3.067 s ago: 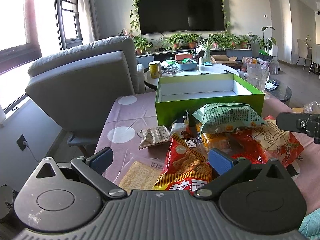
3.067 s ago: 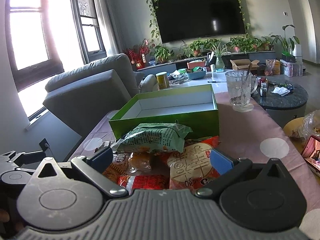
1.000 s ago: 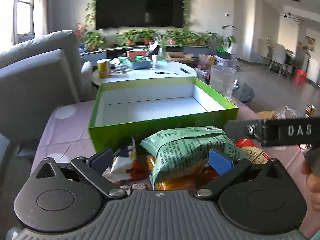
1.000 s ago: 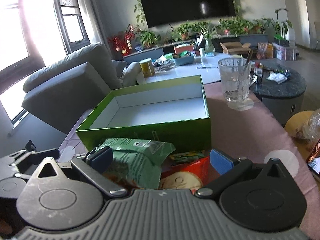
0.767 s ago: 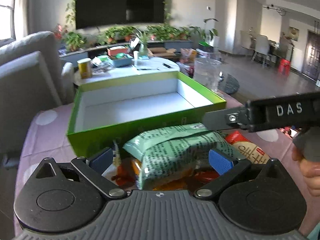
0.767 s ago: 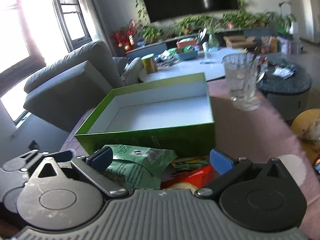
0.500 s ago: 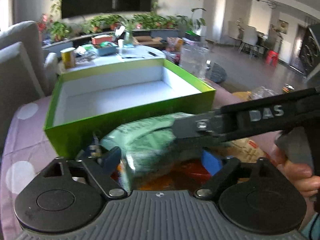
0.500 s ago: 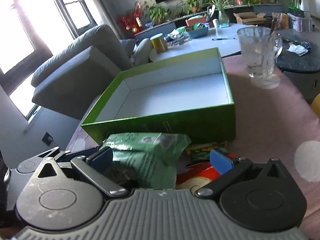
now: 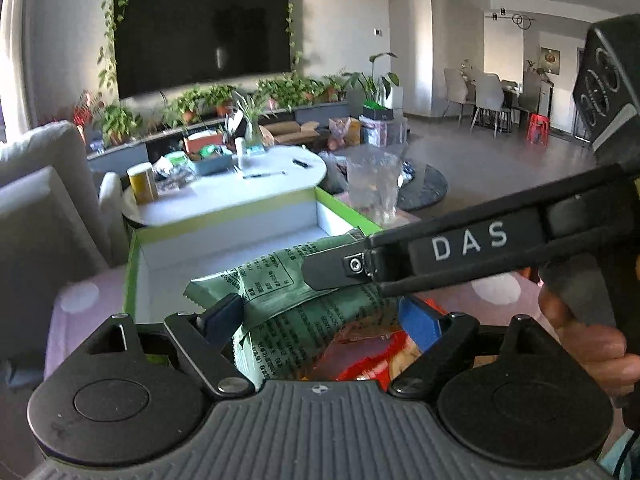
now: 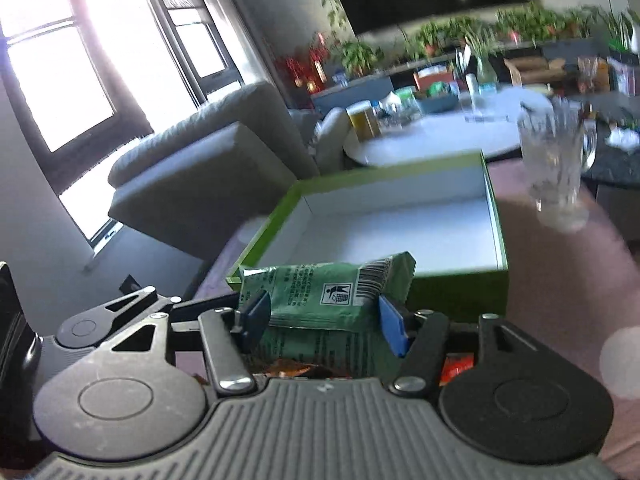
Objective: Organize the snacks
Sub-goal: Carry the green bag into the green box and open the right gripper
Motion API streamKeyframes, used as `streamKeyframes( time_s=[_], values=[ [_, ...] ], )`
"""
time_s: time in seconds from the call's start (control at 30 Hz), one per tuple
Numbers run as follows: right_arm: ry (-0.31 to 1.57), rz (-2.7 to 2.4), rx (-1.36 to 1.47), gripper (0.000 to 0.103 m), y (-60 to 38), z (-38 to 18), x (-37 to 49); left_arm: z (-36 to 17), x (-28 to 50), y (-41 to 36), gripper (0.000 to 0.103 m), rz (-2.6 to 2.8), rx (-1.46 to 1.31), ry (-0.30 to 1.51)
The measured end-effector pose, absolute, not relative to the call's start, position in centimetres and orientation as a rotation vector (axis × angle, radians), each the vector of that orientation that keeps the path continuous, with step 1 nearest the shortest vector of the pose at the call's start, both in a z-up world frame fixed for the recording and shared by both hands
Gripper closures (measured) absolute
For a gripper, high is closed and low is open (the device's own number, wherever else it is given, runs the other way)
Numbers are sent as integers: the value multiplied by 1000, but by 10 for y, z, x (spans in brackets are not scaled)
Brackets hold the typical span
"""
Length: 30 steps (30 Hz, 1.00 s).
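Both grippers have hold of the same green snack bag [image 9: 288, 304], lifted above the rest of the pile just in front of the green box [image 10: 452, 284].

The right gripper [image 10: 324, 316] has its 2 blue pads pressed against the bag's 2 sides, at the end with the barcode and bin symbol. Its jaws have just been closing, with the bag between them, and they stand fairly wide because the bag is wide. In the left wrist view this gripper comes in from the right, its black finger lying across the top of the bag, and a hand [image 9: 592, 336] grips its handle at the far right.

The left gripper [image 9: 324, 316] also straddles the bag. Its left pad touches the bag's crimped edge, and its right pad sits against the bag's right side. Its jaws closed and then have just been opening a little, with the bag still between them.

Under the bag lie red and orange snack packets [image 9: 372, 356]. The box is open, with a white inside and nothing visible in it, on a pink tablecloth with white dots [image 10: 560, 280]. A glass mug [image 10: 556, 172] stands to the right of the box, at its far corner.
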State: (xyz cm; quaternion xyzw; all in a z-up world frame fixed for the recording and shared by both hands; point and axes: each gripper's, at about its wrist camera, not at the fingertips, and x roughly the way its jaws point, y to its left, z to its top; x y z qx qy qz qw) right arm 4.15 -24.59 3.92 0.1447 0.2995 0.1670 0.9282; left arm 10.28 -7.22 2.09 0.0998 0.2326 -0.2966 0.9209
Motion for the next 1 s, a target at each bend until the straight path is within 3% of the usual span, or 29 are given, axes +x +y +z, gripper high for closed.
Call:
streamKeyframes(
  time_s=[0.37,1.0],
  values=[
    [534,379,272,41,-231,53,92,41,156,-61,15,-511,237,435],
    [623,414,262,41,-203,13,142,-10,208,-44,13,-454,253,524]
  ],
)
